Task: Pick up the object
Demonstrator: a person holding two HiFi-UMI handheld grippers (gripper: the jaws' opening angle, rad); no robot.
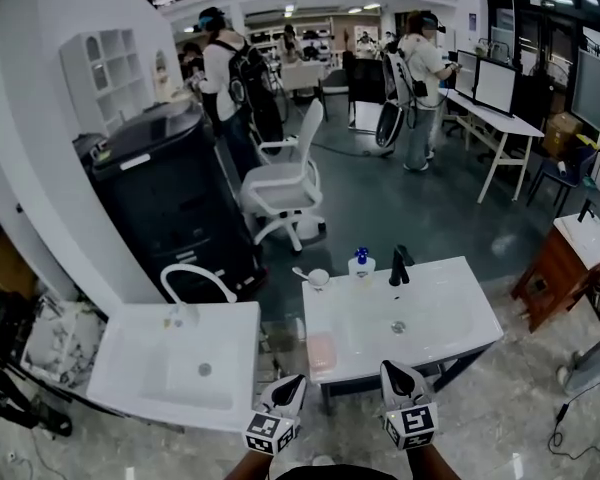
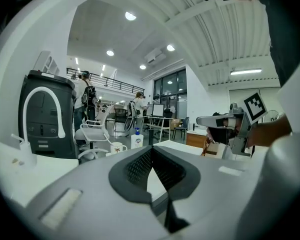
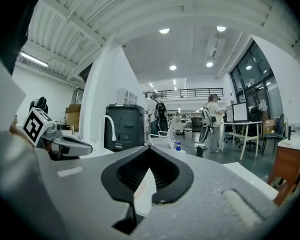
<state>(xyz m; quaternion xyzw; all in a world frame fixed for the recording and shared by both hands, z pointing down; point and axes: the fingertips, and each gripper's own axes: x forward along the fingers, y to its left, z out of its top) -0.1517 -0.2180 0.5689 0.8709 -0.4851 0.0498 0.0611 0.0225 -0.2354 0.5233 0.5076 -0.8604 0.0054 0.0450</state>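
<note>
Since the task names no particular object, I record the candidates by size. Largest is the white tabletop [image 1: 460, 313] with its sunken basin, directly ahead of me and beyond both tools. My left gripper [image 1: 289, 380] and right gripper [image 1: 391, 370] hang side by side at its near edge, touching nothing. Each gripper view shows the fingers pressed together tip to tip with nothing between them, so both are closed and empty.

At the tabletop's far edge stands a white pump bottle [image 1: 360, 264] with a blue head, upright, beside the black tap [image 1: 400, 266]. I judge it moderately heavy if full, smooth-walled and possibly slippery this near a basin. The hold belongs across the body below the shoulder, not on the pump. Left of it sits a small mug [image 1: 318, 279] with what looks like a spoon in it: rigid, breakable, best pinched over the rim wall. Lowest of the three, a flat pink pad [image 1: 322, 351] lies at the near left corner. It is probably light and soft, to be taken across its short edges.

Only the head view shows the pad and the layout from above. The left gripper view gives bottle [image 2: 136, 140] and mug [image 2: 116, 147] in profile, with my right gripper alongside. The right gripper view shows the bottle [image 3: 178, 146] and the left gripper, but I cannot make out the mug there.
</note>
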